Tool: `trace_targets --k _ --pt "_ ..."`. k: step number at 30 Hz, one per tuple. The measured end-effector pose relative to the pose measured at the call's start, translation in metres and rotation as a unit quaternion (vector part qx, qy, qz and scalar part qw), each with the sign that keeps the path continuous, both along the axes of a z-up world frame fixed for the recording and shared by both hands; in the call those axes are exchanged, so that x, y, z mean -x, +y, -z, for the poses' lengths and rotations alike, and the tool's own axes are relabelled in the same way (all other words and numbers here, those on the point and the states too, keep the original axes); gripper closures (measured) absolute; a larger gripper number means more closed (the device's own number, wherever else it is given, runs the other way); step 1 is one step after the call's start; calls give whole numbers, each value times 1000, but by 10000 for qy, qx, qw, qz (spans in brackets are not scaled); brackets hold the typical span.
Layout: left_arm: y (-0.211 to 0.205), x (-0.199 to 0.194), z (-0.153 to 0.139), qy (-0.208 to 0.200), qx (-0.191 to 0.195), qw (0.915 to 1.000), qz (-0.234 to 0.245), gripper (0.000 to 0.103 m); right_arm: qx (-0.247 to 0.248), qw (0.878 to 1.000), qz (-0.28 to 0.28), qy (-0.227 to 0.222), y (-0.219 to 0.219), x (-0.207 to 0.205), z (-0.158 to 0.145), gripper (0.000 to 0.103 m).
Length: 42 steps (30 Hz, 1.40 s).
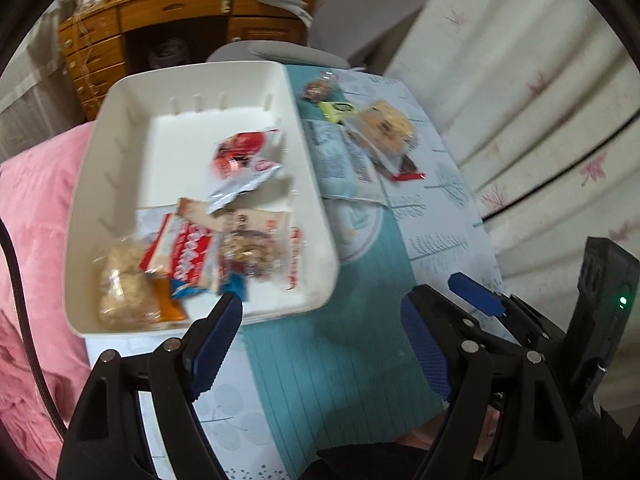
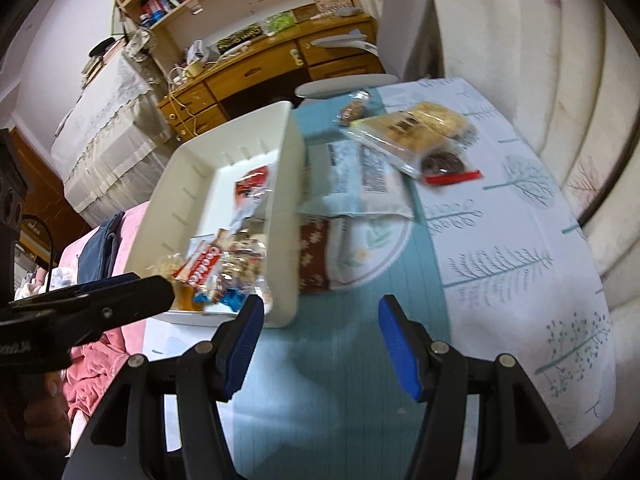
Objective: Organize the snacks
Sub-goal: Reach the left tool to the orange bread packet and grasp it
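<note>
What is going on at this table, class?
A person is sorting snacks with two hand-held grippers. Several packets already lie in the white plastic bin; others, like the clear pack of yellow cakes, remain on the teal patterned tablecloth. The left gripper and right gripper are both open and empty.

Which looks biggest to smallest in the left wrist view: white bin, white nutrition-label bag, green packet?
1. white bin
2. white nutrition-label bag
3. green packet
The packet lies farthest away, which shrinks it somewhat.
</note>
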<state>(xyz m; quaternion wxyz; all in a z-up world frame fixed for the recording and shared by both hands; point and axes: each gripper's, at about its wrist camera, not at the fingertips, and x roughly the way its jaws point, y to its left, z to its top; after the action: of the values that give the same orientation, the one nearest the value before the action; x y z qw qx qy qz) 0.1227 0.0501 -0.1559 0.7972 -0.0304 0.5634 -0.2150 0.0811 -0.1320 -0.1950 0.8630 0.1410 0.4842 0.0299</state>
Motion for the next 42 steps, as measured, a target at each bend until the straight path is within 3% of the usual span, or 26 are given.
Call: trace_targets --k 7,17,28,34,42 --pt "-46 -14 -14 10 -18 9986 528 23 -2 9994 317 159 -40 -6 20 43" --pt "-123 -61 -21 53 -714 9888 1306 23 0 9978 650 -138 -90 -38 41 43" --pt "-198 -130 11 519 -1466 9767 1481 23 125 9978 524 -375 -123 -92 67 43" --pt "-224 -162 33 580 -1791 9715 1438 22 670 9955 349 -575 -126 -117 72 42" --pt "-240 -195 62 756 -2102 9641 1438 21 537 9961 95 -694 -130 -136 87 42"
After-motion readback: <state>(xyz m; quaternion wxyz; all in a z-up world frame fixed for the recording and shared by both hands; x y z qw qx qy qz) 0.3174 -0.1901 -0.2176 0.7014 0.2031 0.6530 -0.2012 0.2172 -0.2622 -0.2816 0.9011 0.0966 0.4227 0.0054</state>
